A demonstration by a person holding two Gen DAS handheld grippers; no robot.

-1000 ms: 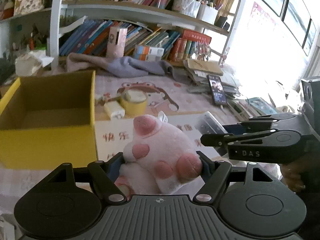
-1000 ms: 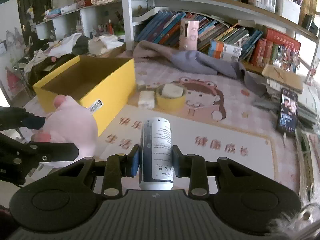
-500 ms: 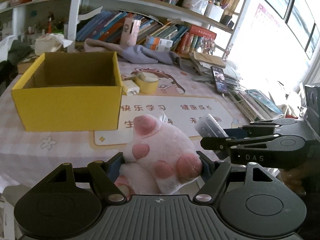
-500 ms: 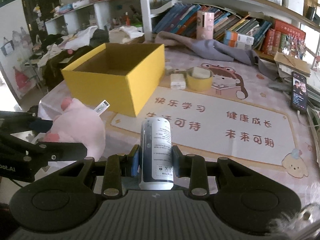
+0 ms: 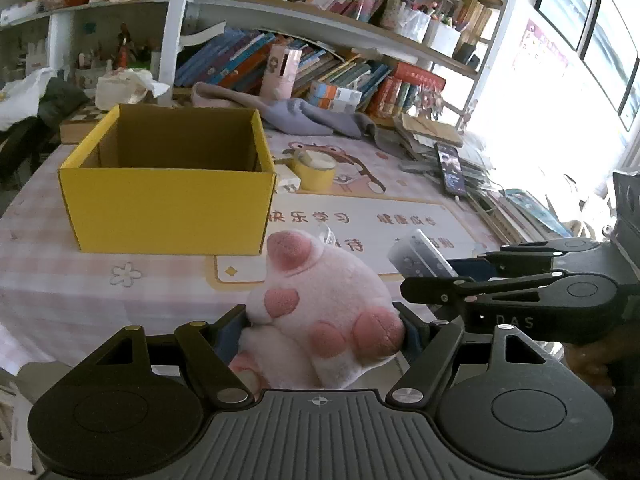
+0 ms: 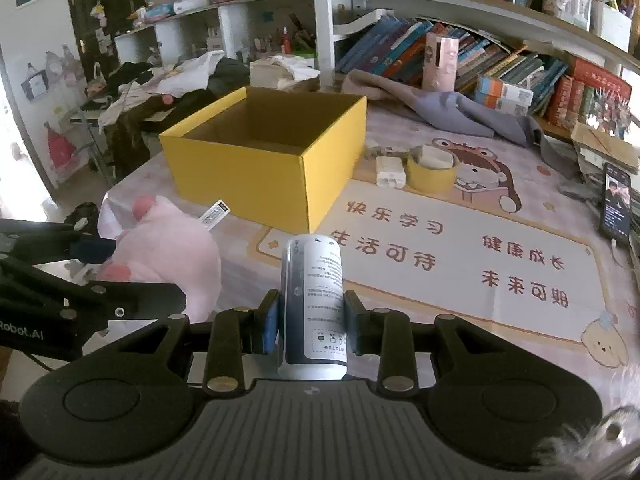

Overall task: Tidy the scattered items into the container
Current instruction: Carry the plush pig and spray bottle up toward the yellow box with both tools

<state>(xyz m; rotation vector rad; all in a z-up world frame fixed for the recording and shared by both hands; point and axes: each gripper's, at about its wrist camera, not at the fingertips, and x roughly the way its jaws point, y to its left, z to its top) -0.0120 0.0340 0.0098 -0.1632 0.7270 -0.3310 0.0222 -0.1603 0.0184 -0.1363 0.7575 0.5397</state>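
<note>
left gripper [image 5: 322, 330] clamps pink plush [image 5: 320, 312]; right gripper [image 6: 312, 318] clamps white can [image 6: 314, 304]; label readable only right view.

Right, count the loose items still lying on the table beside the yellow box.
2: a yellow tape roll and a white block, side by side right of the yellow box. Something may lie hidden behind the box.
</note>
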